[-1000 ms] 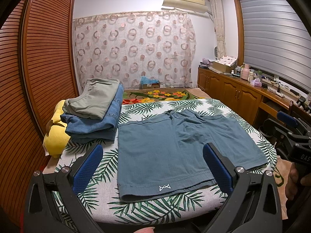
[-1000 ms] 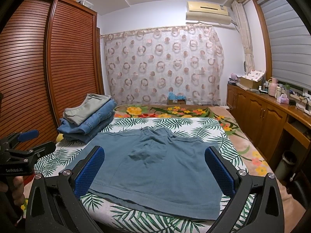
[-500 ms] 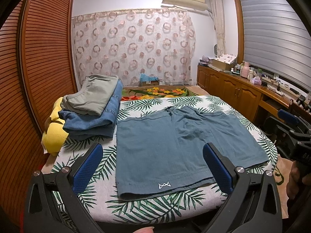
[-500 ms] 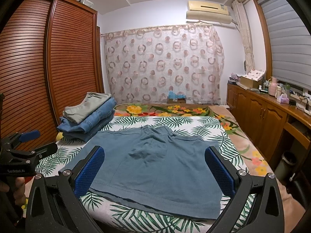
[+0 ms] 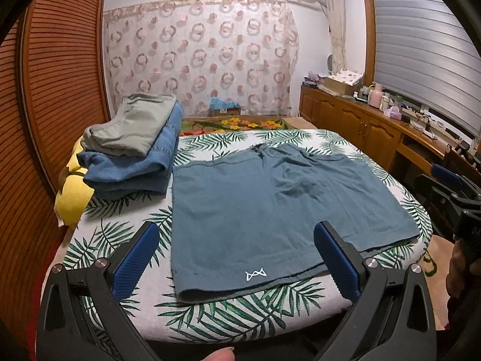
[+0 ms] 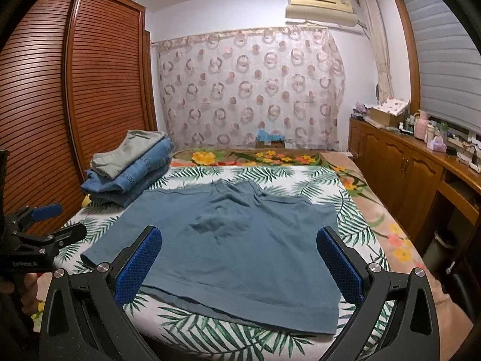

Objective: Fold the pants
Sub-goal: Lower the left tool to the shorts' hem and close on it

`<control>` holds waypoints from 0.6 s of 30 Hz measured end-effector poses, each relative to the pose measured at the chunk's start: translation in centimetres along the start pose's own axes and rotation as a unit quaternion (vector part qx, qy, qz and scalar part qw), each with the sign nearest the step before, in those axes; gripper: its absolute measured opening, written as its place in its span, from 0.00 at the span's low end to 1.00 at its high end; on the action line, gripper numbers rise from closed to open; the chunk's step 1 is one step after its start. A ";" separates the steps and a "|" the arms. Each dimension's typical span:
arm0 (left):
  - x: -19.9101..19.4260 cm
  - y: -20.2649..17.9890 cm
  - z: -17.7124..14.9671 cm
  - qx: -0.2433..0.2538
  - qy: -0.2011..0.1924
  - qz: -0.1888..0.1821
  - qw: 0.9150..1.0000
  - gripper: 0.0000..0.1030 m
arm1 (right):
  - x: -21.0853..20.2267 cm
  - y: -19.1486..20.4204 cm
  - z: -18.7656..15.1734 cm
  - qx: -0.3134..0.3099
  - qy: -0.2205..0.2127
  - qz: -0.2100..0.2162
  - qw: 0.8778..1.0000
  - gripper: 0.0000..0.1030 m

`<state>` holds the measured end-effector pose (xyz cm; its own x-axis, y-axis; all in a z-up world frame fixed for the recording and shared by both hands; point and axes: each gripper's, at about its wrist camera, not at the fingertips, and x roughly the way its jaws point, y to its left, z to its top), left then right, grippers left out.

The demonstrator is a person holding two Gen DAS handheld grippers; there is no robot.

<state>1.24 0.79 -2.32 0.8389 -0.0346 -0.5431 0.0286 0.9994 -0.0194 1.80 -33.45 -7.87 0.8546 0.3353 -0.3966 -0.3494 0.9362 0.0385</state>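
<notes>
Teal-blue shorts [image 5: 270, 207] lie spread flat on a bed with a palm-leaf sheet [image 5: 210, 313], leg hems toward me, a small white logo near the front hem. They also show in the right wrist view [image 6: 240, 246]. My left gripper [image 5: 237, 258] is open and empty, held above the near left leg hem. My right gripper [image 6: 240, 264] is open and empty above the near right hem. Each gripper shows at the edge of the other's view: the right gripper [image 5: 451, 192] and the left gripper [image 6: 36, 231].
A stack of folded clothes [image 5: 135, 144], grey on blue jeans on yellow, sits at the bed's back left. A slatted wooden wardrobe [image 6: 60, 105] stands on the left. A wooden counter [image 5: 375, 126] with bottles runs along the right. A curtain [image 6: 249, 90] hangs behind.
Both grippers have moved slightly forward and down toward the shorts' near hems. The shorts have not moved.
</notes>
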 end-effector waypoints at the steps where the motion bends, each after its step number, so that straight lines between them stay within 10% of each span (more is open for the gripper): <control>1: 0.2 0.1 -0.1 -0.001 0.002 0.001 1.000 1.00 | 0.1 0.0 0.0 0.001 0.003 0.000 1.000 1.00; 18: 4.6 2.3 -2.6 -0.011 0.072 0.013 0.997 1.00 | 2.0 -1.4 -0.1 0.013 0.071 -0.015 0.997 0.99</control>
<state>3.73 2.97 -7.03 0.7529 -0.0106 -0.6581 -0.0052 0.9997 -0.0220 3.94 -34.12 -8.77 0.8007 0.2911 -0.5236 -0.3131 0.9485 0.0487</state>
